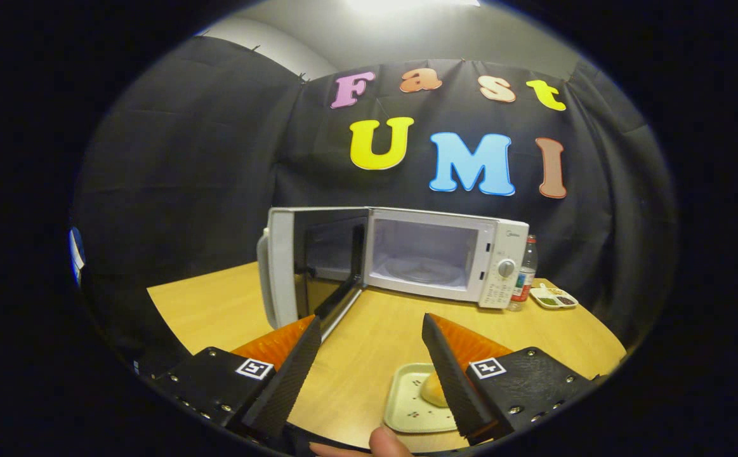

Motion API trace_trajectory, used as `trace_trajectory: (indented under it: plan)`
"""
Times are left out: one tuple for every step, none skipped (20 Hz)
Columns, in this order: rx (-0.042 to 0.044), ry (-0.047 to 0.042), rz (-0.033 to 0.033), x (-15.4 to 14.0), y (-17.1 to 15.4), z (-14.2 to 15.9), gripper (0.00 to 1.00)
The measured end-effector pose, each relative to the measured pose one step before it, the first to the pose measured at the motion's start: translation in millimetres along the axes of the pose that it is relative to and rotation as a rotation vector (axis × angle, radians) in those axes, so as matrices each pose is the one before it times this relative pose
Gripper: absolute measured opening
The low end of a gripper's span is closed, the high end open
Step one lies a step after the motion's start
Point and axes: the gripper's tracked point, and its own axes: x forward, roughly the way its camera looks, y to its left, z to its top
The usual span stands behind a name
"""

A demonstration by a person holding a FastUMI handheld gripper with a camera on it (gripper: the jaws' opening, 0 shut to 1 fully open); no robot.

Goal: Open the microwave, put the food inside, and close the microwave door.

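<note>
A white microwave [445, 254] stands at the back of the wooden table [375, 336], beyond my fingers. Its door [308, 266] is swung wide open to the left, and the glass turntable [422, 270] shows inside the cavity. A small square plate [413, 406] with a pale bun [433, 388] lies on the table low between my fingers, close to the right finger, which covers part of the bun. My gripper [372, 325] is open, with nothing between its fingers.
A plastic bottle [525, 270] stands just right of the microwave, with a small sectioned dish [554, 298] beside it. A person's fingertip [384, 441] shows under the fingers. Bare table lies between the plate and the microwave.
</note>
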Motion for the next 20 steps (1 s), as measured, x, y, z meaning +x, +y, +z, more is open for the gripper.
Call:
trace_trajectory:
  plan:
    - [-0.00454,0.01459,-0.00953,-1.14,-12.97,-8.59,0.97]
    - [0.00205,0.02082,0.00123,-0.16,-11.24,-9.87,0.97]
    - [0.00335,0.02287,0.01265,1.29,-9.18,-11.33,0.97]
    - [0.00548,0.02745,0.02200,0.45,-6.66,-10.11,0.97]
    - [0.01238,0.03595,0.02310,1.10,-8.31,-12.71,0.97]
    - [0.01705,0.03620,0.02504,0.36,-7.11,-12.15,0.97]
    - [0.01857,0.02829,0.01432,0.94,-8.28,-8.79,0.97]
    - [0.01008,0.01730,-0.00594,-0.68,-10.34,-4.95,0.97]
    - [0.00389,0.00705,-0.01398,-0.76,-10.45,-2.88,0.97]
    - [-0.00637,0.00816,-0.00596,1.62,-6.45,-0.95,0.97]
    - [-0.01619,0.02545,0.01466,4.32,-0.74,-5.98,0.98]
    - [-0.02251,0.02358,0.02689,3.61,2.49,-5.20,1.00]
    - [-0.02931,0.01387,0.00811,0.63,1.21,-3.14,1.00]
    - [-0.02530,0.00949,-0.01362,4.11,-4.90,-1.87,0.99]
    - [-0.01652,0.01920,0.00087,5.28,-2.50,-3.99,0.98]
    - [0.00252,0.02081,0.02322,5.18,2.07,-4.44,0.97]
    - [0.01814,0.01671,0.02512,5.00,4.38,-4.23,0.96]
    - [0.02043,0.01611,0.02250,3.91,1.29,-3.32,0.97]
    - [0.02046,0.01444,0.01188,3.59,0.03,-1.83,0.97]
    - [0.01533,0.01785,0.00781,2.02,0.51,-3.43,0.96]
